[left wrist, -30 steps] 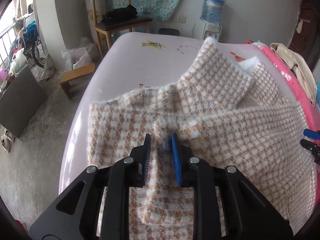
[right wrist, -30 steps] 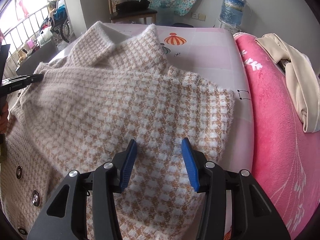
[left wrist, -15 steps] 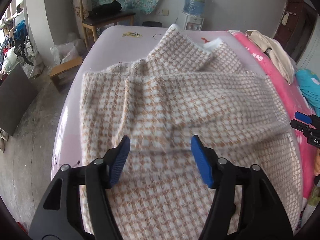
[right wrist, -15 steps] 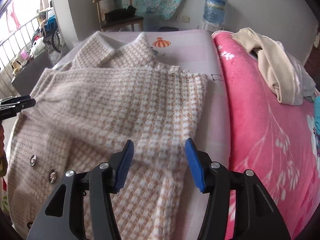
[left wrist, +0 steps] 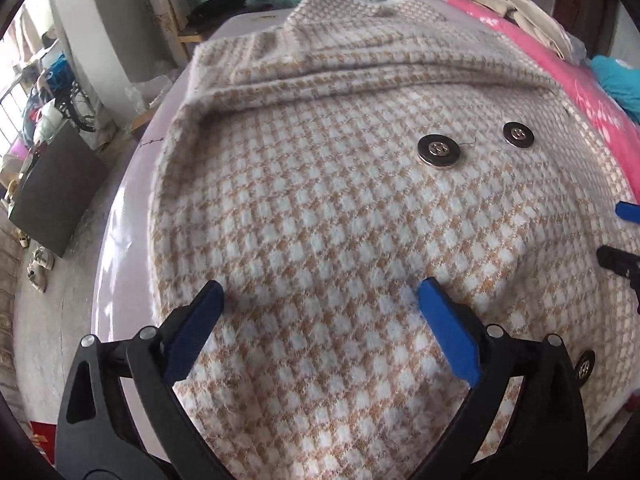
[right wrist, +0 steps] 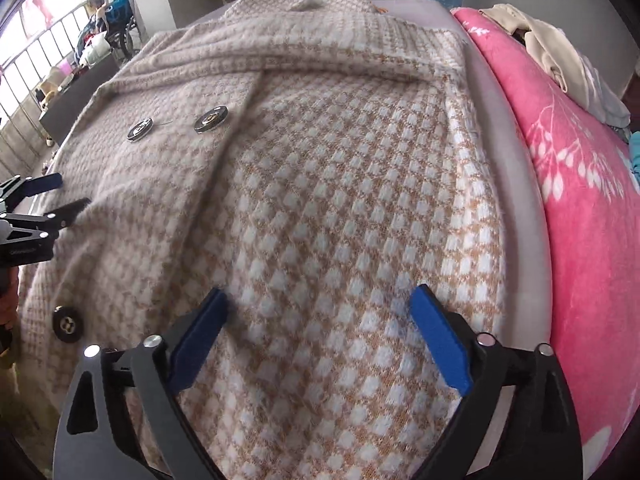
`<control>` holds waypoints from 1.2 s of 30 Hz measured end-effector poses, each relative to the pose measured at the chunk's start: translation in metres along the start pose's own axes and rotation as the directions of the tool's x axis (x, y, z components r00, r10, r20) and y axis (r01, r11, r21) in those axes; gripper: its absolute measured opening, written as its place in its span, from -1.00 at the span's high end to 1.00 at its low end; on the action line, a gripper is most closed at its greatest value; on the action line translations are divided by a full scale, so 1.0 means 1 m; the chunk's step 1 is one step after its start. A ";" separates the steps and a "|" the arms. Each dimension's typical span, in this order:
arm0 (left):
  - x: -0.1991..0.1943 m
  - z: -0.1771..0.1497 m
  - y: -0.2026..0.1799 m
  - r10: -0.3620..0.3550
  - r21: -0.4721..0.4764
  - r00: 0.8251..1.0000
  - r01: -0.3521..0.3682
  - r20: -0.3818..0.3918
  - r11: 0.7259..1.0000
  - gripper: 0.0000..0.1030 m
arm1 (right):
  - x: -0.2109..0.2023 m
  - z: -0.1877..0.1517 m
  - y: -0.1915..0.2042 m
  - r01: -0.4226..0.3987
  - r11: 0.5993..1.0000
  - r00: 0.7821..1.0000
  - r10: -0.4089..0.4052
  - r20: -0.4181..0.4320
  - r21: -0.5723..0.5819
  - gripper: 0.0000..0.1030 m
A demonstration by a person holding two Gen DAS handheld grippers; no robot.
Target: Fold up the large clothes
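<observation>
1. Two grippers hang over one coat (left wrist: 320, 208), which lies spread on the pale bed (left wrist: 120, 248), collar at the far end.
2. At far left in the left wrist view there is grey floor (left wrist: 48, 320) below the bed's edge, with a dark board (left wrist: 52, 196) leaning there and a wooden chair (left wrist: 180, 20) further back.
3. My left gripper (left wrist: 320, 296) points down at the coat's lower half; its jaws are opening, wide apart, and the blue pads (left wrist: 448, 324) press on nothing, with only flat cloth showing between them.
4. Beyond it, two metal buttons (left wrist: 438, 151) sit side by side on the coat's front, and a third shows near the right finger.
5. A sleeve (left wrist: 360, 68) lies folded across the chest, above the buttons.
6. My right gripper (right wrist: 320, 308) points down at the coat's right half; its jaws are opening too, spread wide and gripping nothing, checked cloth lying loose between them.
7. Right of the coat runs a strip of bare bed, then a pink blanket (right wrist: 592, 200) with white leaf prints.
8. A beige garment (right wrist: 560, 52) lies bunched on the blanket at the far right.
</observation>
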State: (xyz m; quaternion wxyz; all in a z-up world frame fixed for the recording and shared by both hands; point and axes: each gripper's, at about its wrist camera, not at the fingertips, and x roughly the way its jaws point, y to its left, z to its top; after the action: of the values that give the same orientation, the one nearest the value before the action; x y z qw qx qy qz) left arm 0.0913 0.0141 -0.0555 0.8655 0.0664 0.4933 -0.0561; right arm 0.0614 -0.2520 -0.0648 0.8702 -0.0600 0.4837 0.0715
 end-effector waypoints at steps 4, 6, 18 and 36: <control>0.001 -0.009 0.007 -0.006 -0.055 1.000 0.006 0.001 0.998 -0.84 | -0.001 -0.006 -0.001 0.015 1.000 1.000 -0.015 0.000 0.025 -0.88; -0.001 -0.016 0.004 0.023 -0.049 1.000 -0.023 0.007 0.999 -0.85 | -0.003 -0.011 0.000 0.026 0.999 1.000 -0.026 0.003 0.038 -0.88; -0.029 -0.081 -0.008 -0.028 -0.009 0.997 0.028 -0.074 1.000 -0.85 | -0.021 -0.056 0.016 0.083 0.993 0.996 -0.086 0.030 0.085 -0.88; -0.084 -0.144 0.070 -0.179 -0.227 0.983 0.166 -0.038 0.960 -0.38 | -0.068 -0.104 0.013 0.049 0.996 0.998 -0.052 0.030 0.077 -0.88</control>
State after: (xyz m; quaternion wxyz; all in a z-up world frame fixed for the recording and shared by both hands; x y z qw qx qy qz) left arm -0.0617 0.1102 -0.0518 0.8447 -0.0726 0.5252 -0.0736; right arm -0.0632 -0.2617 -0.0622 0.8811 -0.0379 0.4703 0.0320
